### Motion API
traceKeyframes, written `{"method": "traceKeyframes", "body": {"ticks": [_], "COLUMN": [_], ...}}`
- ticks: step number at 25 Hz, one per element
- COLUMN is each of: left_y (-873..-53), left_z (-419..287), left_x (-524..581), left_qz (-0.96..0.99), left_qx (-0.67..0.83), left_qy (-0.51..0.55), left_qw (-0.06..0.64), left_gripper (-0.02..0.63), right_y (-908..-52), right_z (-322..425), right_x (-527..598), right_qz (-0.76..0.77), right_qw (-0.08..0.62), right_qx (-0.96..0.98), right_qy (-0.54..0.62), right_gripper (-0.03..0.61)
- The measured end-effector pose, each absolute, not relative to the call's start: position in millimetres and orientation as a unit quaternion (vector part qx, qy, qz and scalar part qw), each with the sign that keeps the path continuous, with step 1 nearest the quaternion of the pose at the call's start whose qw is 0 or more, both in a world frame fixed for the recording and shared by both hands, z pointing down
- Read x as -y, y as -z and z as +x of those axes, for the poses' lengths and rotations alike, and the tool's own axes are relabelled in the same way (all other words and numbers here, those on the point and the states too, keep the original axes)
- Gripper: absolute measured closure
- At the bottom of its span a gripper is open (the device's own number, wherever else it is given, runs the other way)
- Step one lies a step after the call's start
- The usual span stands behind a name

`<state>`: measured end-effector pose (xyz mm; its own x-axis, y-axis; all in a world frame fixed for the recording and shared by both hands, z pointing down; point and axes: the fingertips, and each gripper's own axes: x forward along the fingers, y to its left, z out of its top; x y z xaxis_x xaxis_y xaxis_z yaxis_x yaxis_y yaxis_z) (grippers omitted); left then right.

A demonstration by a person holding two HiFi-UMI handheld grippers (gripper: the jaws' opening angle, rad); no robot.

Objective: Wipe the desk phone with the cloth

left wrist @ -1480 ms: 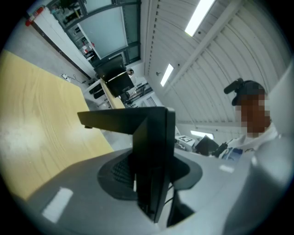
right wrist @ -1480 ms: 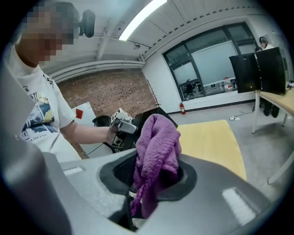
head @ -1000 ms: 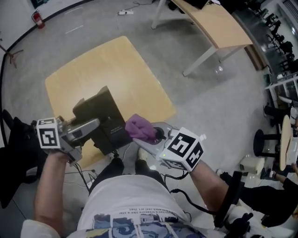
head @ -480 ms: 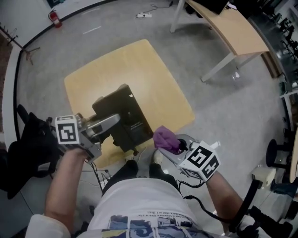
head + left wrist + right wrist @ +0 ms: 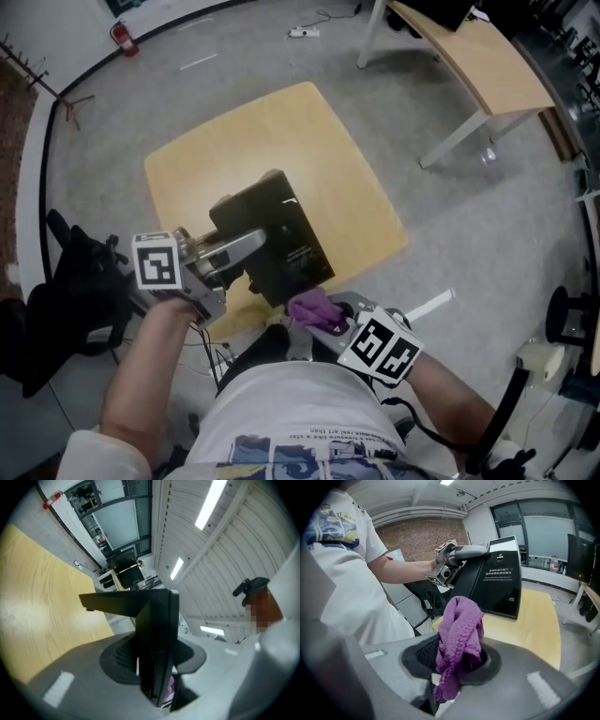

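One black desk phone [image 5: 272,234] stands tipped up over the near part of the pale wooden table [image 5: 328,159], its labelled underside turned toward the person; whether its lower edge rests on the table or hangs clear of it I cannot tell. The left claw [image 5: 234,251] is pinching the phone's left edge, and the black casing sits between its jaws in the left gripper view. Just near and right of the phone, the purple cloth [image 5: 312,307] is bunched in the right claw [image 5: 323,314], whose jaws are pressed onto it. The cloth lies close to the phone's near right corner, but contact cannot be made out. By my reading the wiping step is in hand, with the underside offered up and the cloth about to meet it. The next move calls for laying the cloth against that panel and drawing it across while the left claw holds firm. Pressure should be light, since the grip is on one edge only and the phone could swing or slip. Grey floor [image 5: 450,244] surrounds the table, with a second table [image 5: 487,66] at the far right
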<state>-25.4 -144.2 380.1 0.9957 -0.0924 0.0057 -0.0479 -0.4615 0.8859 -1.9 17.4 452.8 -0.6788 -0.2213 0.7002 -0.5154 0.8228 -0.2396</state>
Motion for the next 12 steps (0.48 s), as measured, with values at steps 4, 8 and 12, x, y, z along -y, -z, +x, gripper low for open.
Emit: {"method": "traceKeyframes", "body": {"ticks": [4, 8, 12], "left_y": [-386.3, -387.2, -386.1], "left_z": [-29.9, -31.5, -30.8], "left_x": [141.3, 137.3, 132.7], "left_qz": [0.861, 0.862, 0.861], "left_qx": [0.039, 0.032, 0.021], "left_qy": [0.003, 0.000, 0.002], "left_qw": [0.507, 0.506, 0.509], "left_gripper": [0.436, 0.436, 0.436], "right_y": [-458.6, -458.3, -456.6], "right_z": [16.6, 39.6, 59.3], "right_x": [-7.1, 0.7, 6.6], "right_qz": [0.215, 0.239, 0.260], "right_qw": [0.367, 0.366, 0.371], "right_qx": [0.883, 0.874, 0.866], "right_qy": [-0.200, -0.211, -0.213], "right_gripper": [0.477, 0.477, 0.477]}}
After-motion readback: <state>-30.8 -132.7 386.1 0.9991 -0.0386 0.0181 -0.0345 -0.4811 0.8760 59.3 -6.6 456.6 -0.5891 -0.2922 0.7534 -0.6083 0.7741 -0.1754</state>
